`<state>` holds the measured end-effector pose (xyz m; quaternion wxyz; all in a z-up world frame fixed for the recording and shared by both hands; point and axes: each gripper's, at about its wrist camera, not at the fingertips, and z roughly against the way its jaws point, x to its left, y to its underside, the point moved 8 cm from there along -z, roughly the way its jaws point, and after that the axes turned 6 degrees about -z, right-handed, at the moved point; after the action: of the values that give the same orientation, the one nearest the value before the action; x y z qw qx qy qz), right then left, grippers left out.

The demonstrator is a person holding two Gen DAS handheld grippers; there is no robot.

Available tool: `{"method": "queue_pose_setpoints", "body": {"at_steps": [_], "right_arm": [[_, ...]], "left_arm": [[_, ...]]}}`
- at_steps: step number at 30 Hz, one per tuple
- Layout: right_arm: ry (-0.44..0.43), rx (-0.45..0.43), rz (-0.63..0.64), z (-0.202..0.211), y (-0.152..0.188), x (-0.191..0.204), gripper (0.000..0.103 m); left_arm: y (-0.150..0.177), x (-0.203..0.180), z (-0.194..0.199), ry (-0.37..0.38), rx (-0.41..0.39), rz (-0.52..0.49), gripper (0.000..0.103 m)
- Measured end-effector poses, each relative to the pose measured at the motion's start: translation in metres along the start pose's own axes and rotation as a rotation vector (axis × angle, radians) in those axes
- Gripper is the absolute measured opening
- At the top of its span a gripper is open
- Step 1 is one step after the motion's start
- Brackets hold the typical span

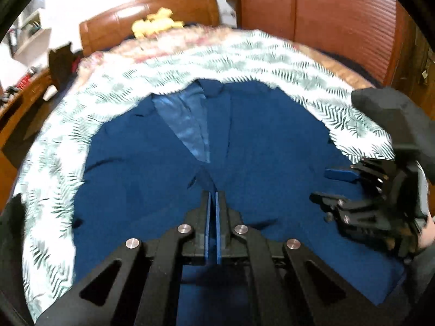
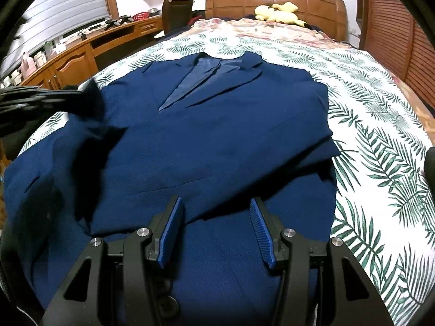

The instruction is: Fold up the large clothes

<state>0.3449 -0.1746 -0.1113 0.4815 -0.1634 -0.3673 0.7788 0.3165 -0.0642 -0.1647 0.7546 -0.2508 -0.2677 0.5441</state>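
The navy jacket [image 2: 206, 141] lies front-up across the middle of the frame on the leaf-print bedspread [image 2: 380, 146], collar toward the headboard [image 2: 274, 0]. Its left side looks lifted and bunched; no clean fold shows, so most folding seems left. The left gripper [image 1: 213, 198] has its jaws pressed together, apparently pinching cloth. The right gripper [image 2: 214, 209] hovers with jaws half apart, empty.
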Motion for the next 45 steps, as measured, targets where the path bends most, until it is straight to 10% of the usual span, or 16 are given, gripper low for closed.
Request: {"method": "queue_pose_setpoints", "body": {"at_steps": [14,29,32,39,45], "right_arm": [[0.059,-0.069,0.008,0.083,0.028,0.029,0.053],[0.099,-0.104,-0.017,0.153,0.077,0.046,0.053],[0.104,-0.118,-0.008,0.163,0.08,0.048,0.053],[0.094,-0.13,-0.047,0.175,0.095,0.036,0.053],[0.126,-0.108,-0.097,0.176,0.109,0.012,0.053]], "left_arm": [[0.057,0.002,0.089,0.08,-0.167,0.078,0.004],[0.101,-0.003,0.109,0.111,-0.168,0.146,0.004],[0.11,0.003,0.115,0.102,-0.169,0.158,0.013],[0.137,0.038,0.123,0.017,-0.174,0.196,0.072],[0.167,0.073,0.123,-0.022,-0.167,0.249,0.074]]}}
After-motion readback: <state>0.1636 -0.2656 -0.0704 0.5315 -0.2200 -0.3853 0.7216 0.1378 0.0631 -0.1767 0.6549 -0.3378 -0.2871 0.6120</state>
